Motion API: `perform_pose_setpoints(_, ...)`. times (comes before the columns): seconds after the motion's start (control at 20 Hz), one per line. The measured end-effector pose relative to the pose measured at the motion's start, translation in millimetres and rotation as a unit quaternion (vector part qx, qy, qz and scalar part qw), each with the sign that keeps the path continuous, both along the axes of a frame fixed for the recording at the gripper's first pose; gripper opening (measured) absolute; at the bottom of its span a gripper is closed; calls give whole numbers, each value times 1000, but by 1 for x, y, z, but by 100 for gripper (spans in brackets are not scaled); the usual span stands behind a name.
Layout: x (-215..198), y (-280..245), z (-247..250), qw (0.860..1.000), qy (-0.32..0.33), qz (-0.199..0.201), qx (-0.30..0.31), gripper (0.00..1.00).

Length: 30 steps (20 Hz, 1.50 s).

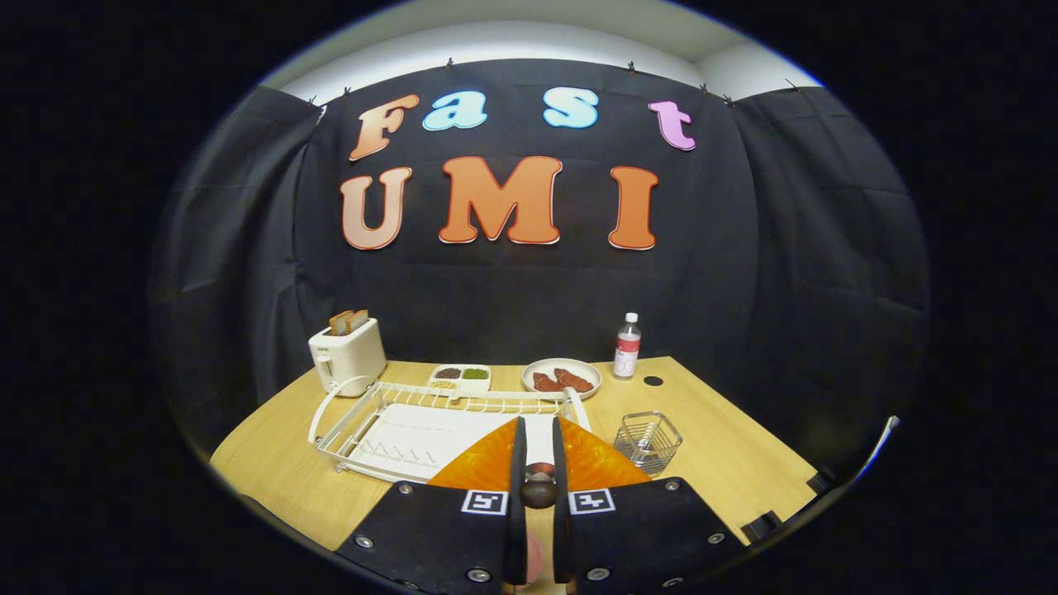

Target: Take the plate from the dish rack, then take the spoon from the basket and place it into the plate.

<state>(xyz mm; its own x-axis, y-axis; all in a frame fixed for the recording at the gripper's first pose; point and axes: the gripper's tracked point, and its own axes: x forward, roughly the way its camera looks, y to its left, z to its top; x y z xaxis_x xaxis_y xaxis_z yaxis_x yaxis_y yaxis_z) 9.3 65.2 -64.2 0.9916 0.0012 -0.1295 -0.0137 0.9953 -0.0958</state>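
Two fingers of the hand-held gripper (538, 450) stood nearly closed on the thin handle of a spoon (539, 489), whose dark rounded end sat between them near the gripper body, with the orange plate (488, 463) spread directly beneath and just ahead. The main risk, as I judged it, was a slip: the handle looked narrow and smooth, so a tilt could let the spoon swing or drop past the plate's rim onto the counter (727, 463). Letting go too high might also make it bounce out. The wire basket (649, 442) stood just right of the fingers, and the white dish rack (388, 426) lay to the left. Farther off sat a toaster (347, 355), a divided dish (459, 378), a plate of meat (562, 378) and a bottle (627, 345). Black cloth walled the booth behind the pale wooden counter.
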Motion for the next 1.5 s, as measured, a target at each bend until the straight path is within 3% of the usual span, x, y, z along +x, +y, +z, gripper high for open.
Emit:
perform_pose_setpoints(0.4,-21,52,-72,999,43,29,-15,12)
perform_pose_setpoints(0.75,-20,58,-123,997,72,22,-14,12)
perform_pose_setpoints(1.15,-25,65,-141,996,86,30,-26,16)
perform_pose_setpoints(1.25,-28,63,-142,995,94,24,-18,24)
perform_pose_setpoints(1.5,-27,59,-131,995,96,23,-12,67)
